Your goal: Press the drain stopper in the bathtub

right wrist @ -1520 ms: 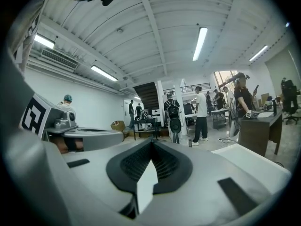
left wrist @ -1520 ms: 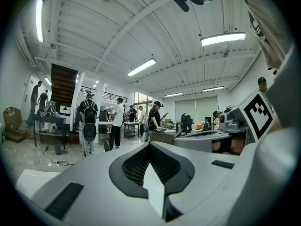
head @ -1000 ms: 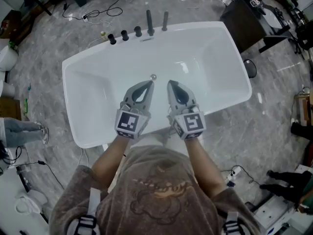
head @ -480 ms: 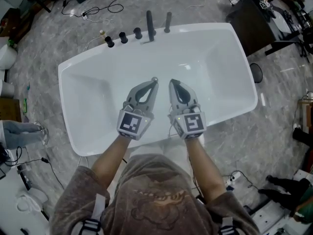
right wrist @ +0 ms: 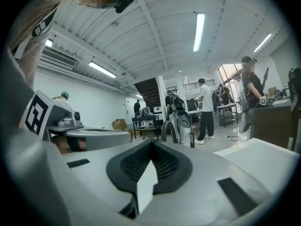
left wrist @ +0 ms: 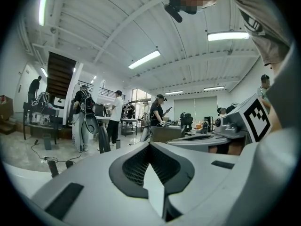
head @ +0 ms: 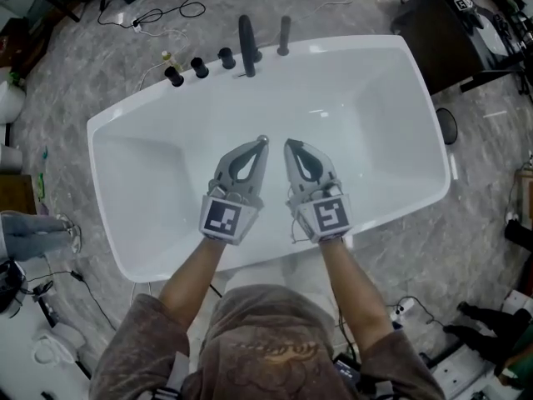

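my left tool and right tool hang side by side over the white bathtub, each with its jaws pressed together on nothing. the drain stopper sits on the tub floor right at my left tool's tip, and i cannot tell if they touch. black taps line the far rim.

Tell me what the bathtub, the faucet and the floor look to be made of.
Bathtub: glossy white, probably acrylic or enamel; ceiling lights reflect off it.
Faucet: dark and matte, seemingly coated metal; it shows no shine.
Floor: polished grey stone or stone-look tile; it is veined, with glints.
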{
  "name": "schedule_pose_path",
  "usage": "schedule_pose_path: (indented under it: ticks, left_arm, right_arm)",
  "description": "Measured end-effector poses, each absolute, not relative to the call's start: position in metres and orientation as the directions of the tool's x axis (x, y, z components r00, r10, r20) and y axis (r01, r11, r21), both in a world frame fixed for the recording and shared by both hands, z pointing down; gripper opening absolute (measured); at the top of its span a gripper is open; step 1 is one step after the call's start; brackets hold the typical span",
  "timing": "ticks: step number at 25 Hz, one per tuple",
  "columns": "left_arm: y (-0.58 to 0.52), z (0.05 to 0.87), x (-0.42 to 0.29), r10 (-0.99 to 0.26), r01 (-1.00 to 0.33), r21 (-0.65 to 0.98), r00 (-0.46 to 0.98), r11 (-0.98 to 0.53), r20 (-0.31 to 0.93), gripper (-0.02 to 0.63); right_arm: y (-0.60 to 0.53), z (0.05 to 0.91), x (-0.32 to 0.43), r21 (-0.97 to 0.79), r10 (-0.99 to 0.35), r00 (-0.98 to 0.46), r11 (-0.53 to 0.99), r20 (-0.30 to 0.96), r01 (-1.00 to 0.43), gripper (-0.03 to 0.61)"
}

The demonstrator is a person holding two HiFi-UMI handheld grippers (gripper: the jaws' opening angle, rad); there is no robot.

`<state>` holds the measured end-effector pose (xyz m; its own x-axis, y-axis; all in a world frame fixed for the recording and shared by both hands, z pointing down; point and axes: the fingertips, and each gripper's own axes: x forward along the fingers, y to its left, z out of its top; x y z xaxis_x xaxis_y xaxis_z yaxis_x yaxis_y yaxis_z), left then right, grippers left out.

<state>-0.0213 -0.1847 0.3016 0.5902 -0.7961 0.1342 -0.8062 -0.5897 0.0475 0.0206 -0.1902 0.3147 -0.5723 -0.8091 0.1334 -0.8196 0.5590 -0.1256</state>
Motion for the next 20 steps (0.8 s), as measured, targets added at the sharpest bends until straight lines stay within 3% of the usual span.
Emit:
schedule_pose_path:
  ticks: [20]
  left_arm:
    - [-0.231,0.432,-0.012,-0.832,-0.84,0.043,0.542,-0.541,0.116,0.003]
  right_arm:
    - [-0.236,0.451,0.037,-0.161,-0.754,-0.641,0.621,0.144,-0.767,0.0]
